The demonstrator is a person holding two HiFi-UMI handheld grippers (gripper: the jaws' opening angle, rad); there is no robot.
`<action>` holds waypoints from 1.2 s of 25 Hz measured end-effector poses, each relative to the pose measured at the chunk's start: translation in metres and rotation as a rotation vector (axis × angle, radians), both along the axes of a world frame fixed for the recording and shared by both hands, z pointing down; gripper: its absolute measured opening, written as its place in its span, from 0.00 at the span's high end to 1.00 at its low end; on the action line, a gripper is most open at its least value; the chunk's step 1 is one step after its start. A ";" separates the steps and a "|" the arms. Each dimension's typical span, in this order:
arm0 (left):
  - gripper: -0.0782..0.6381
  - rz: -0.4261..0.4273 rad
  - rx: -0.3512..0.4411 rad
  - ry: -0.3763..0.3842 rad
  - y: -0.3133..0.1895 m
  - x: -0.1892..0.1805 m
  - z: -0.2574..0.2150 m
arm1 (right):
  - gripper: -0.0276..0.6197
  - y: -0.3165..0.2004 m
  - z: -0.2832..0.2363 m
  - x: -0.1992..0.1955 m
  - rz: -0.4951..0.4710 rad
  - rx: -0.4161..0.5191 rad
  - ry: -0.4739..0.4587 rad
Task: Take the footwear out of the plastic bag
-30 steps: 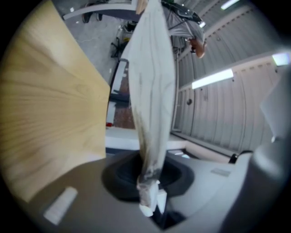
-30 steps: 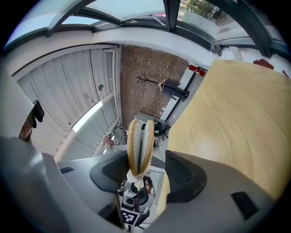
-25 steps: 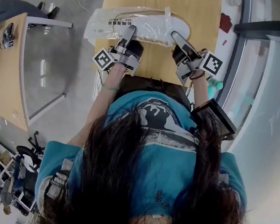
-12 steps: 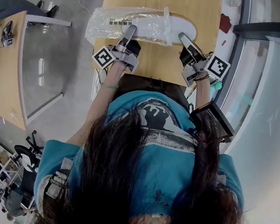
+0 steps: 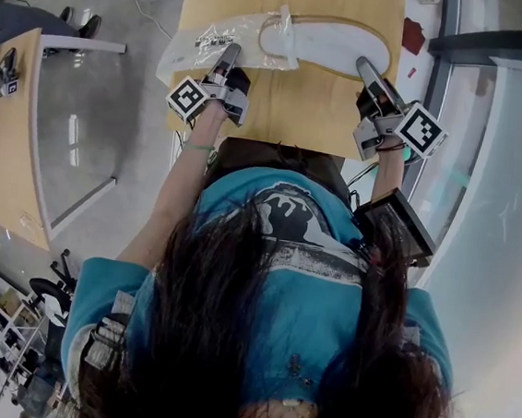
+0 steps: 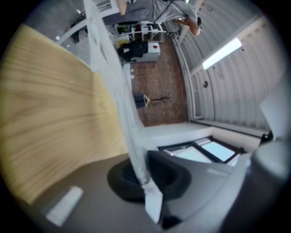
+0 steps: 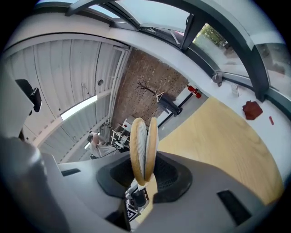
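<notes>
On the wooden table [image 5: 289, 114] a clear plastic bag [image 5: 209, 45] lies at the left. A pair of flat white slippers [image 5: 334, 42] with tan edges sticks out of its right end. My left gripper [image 5: 228, 54] is shut on the bag's near edge. The left gripper view shows the film [image 6: 132, 136] pinched between the jaws. My right gripper [image 5: 363, 68] is shut on the slippers' right end. In the right gripper view the two soles [image 7: 143, 145] stand edge-on between the jaws.
The table's front edge runs just below both grippers. A second wooden table [image 5: 4, 139] stands to the left across grey floor. A white sill with a red object [image 5: 414, 36] and a window frame lie to the right. A dark device [image 5: 399, 223] hangs at the person's waist.
The right gripper closed on the slippers and drew them to the right, partly out of the bag. The left gripper moved up and left with the bag, which has bunched up.
</notes>
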State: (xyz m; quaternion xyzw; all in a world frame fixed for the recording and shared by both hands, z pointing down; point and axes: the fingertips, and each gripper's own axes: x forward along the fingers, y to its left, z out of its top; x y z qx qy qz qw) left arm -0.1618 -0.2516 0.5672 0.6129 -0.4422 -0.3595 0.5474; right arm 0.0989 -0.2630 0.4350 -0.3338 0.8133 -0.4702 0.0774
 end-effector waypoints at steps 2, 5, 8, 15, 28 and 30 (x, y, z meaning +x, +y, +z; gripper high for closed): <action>0.89 0.003 -0.019 -0.003 -0.007 0.003 0.003 | 0.81 0.001 0.003 0.008 0.050 -0.027 0.022; 0.89 -0.001 -0.038 0.004 -0.016 0.004 0.007 | 0.81 -0.001 -0.002 0.019 0.082 -0.008 0.052; 0.89 0.003 -0.046 0.006 -0.021 0.005 0.010 | 0.81 -0.002 -0.012 0.027 0.092 0.042 0.080; 0.89 0.033 -0.097 0.012 -0.032 0.022 0.025 | 0.81 0.001 -0.016 0.063 0.216 0.024 0.136; 0.89 0.098 -0.238 0.084 -0.047 0.080 0.062 | 0.81 0.015 -0.054 0.126 0.416 0.106 0.141; 0.89 0.086 -0.274 0.103 -0.049 0.095 0.067 | 0.81 0.018 -0.053 0.139 0.431 0.098 0.124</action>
